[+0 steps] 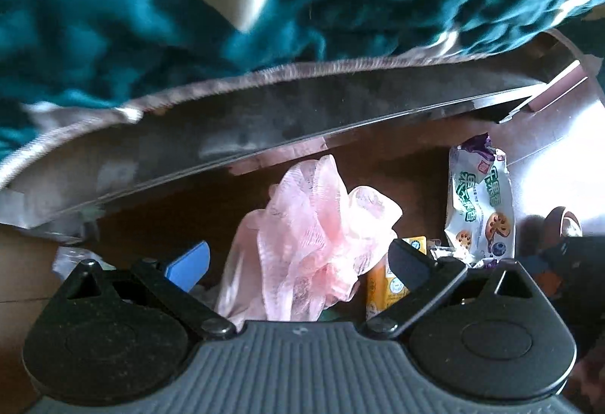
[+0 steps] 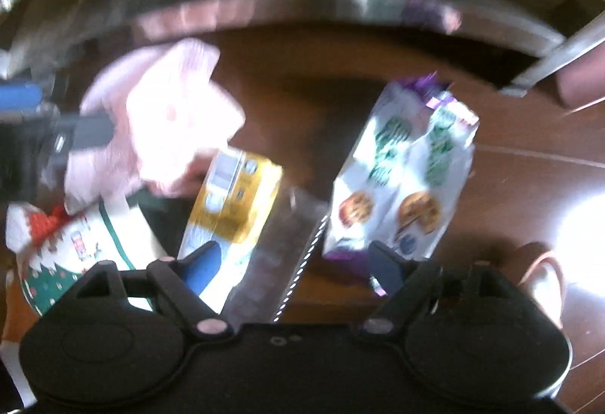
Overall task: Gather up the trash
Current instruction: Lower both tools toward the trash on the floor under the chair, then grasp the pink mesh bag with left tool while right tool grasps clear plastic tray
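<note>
Trash on floor, uncollected: pink mesh (image 1: 302, 236); carton (image 2: 230, 202) right of mesh; biscuit bag (image 2: 401, 179) further right. Left gripper (image 1: 298, 259) spread around mesh; right gripper (image 2: 291, 259) released, empty.

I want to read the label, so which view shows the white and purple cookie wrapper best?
The left wrist view: the cookie wrapper is sharp there, its green lettering and cookie pictures clear, with only the bottom end hidden behind the hand-held gripper. The right wrist view shows the wrapper larger but motion-blurred, so the lettering is unreadable.
</note>
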Demonstrator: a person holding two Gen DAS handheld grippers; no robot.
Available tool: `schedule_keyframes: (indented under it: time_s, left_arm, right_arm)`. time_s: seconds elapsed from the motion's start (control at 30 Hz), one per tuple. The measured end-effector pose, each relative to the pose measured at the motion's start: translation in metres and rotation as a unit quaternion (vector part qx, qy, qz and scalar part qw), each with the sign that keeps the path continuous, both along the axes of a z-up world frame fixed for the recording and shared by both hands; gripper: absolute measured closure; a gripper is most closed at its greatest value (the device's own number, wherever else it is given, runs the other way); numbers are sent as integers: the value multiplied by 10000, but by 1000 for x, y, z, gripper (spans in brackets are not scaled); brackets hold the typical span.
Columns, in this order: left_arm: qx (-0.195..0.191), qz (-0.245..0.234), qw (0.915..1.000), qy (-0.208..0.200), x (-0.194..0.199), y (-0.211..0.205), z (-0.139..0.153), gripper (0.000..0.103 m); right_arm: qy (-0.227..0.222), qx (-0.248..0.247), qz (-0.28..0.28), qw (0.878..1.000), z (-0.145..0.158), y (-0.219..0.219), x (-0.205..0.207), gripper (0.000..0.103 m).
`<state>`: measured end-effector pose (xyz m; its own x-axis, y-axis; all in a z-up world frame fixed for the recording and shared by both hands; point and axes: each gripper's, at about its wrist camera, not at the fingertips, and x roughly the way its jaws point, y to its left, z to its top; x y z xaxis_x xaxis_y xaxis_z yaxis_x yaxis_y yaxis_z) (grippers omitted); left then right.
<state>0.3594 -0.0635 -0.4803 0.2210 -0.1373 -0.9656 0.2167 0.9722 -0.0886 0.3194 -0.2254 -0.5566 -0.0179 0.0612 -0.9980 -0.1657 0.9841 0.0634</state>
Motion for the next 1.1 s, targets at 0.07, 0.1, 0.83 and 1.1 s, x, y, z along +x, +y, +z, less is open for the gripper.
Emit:
schedule_keyframes:
  time_s: [0.07, 0.1, 0.83, 1.1]
  left_arm:
    - [-38, 12, 9999, 106, 4, -2, -9, 2]
    - [-60, 11, 9999, 158, 6, -3, -13, 2]
    - [-304, 95, 9986, 413, 14, -7, -41, 68]
    - [-406, 210, 9981, 410, 17, -8, -42, 72]
  right_arm:
    - [84, 17, -138, 9999, -11, -2, 1, 20]
    - [122, 94, -273, 9995, -15, -3, 2, 20]
    - [62, 181, -575, 9982, -30, -6, -3, 22]
    - [69, 204, -772, 9968, -24, -19, 2, 28]
